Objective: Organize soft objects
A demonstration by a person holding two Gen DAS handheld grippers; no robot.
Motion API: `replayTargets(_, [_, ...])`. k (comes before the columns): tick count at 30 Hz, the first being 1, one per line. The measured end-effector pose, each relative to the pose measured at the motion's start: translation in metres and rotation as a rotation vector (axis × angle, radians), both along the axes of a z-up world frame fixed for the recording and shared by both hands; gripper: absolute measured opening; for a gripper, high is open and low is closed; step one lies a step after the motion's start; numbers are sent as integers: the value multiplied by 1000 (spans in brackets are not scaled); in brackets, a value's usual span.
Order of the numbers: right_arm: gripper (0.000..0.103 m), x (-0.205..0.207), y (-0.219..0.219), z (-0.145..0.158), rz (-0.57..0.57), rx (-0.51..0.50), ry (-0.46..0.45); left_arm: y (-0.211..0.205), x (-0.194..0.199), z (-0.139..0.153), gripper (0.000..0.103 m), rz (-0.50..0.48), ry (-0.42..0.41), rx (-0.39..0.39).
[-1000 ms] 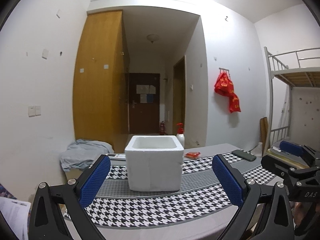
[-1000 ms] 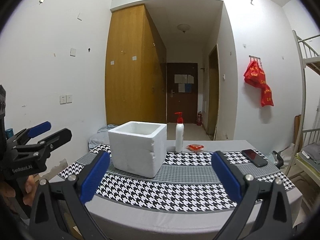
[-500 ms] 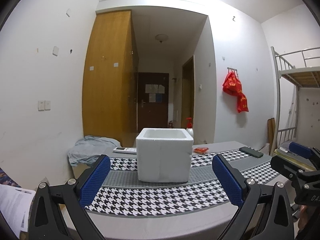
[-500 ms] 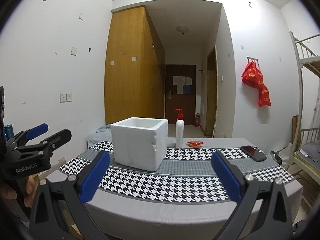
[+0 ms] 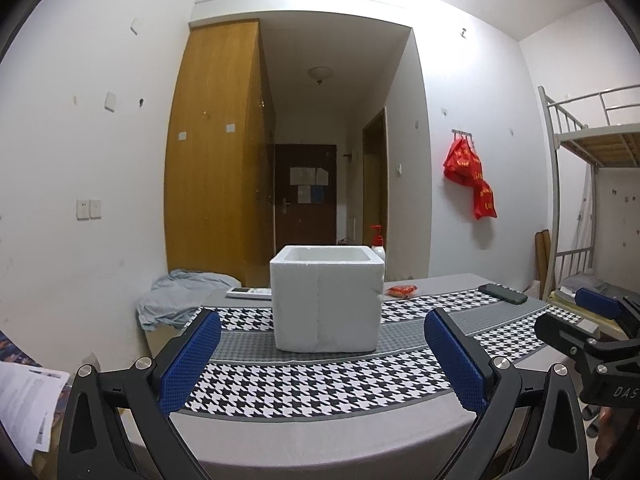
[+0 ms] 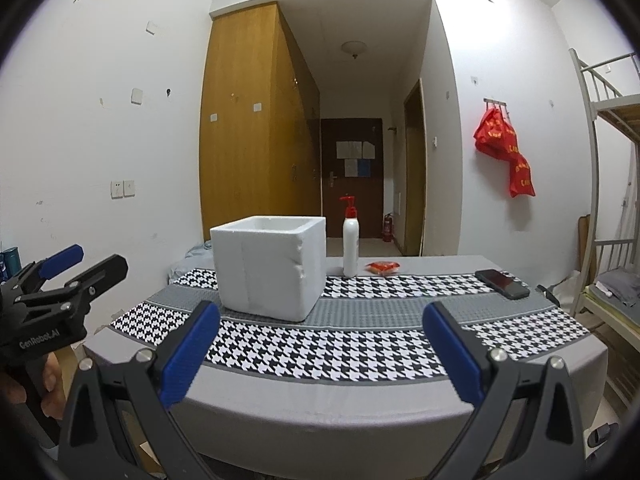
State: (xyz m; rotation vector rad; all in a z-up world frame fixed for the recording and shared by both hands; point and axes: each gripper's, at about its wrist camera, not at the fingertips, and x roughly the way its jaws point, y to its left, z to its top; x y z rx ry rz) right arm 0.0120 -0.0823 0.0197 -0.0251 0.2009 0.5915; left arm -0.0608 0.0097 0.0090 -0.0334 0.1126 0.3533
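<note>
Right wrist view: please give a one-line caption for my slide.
Open right gripper before a table with foam box, bottle and phone.

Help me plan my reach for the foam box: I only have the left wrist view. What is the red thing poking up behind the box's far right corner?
Observer: It is the pump of a white bottle. The bottle stands upright on the table, to the right of the foam box and apart from it.
Operator: Where do my left tongs sit relative to the table?
Observer: In the right wrist view, the left tongs are off the table's near-left corner. They are open, hold nothing, and point toward the box.
</note>
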Motion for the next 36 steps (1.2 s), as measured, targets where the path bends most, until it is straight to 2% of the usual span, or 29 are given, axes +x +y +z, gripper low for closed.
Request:
replayTargets(21, [102, -1, 4, -15, 8, -15, 25, -4, 1, -10, 102, 18, 9, 18])
replayTargets(36, [102, 5, 6, -20, 10, -30, 47, -4, 7, -18, 102, 7, 44, 16])
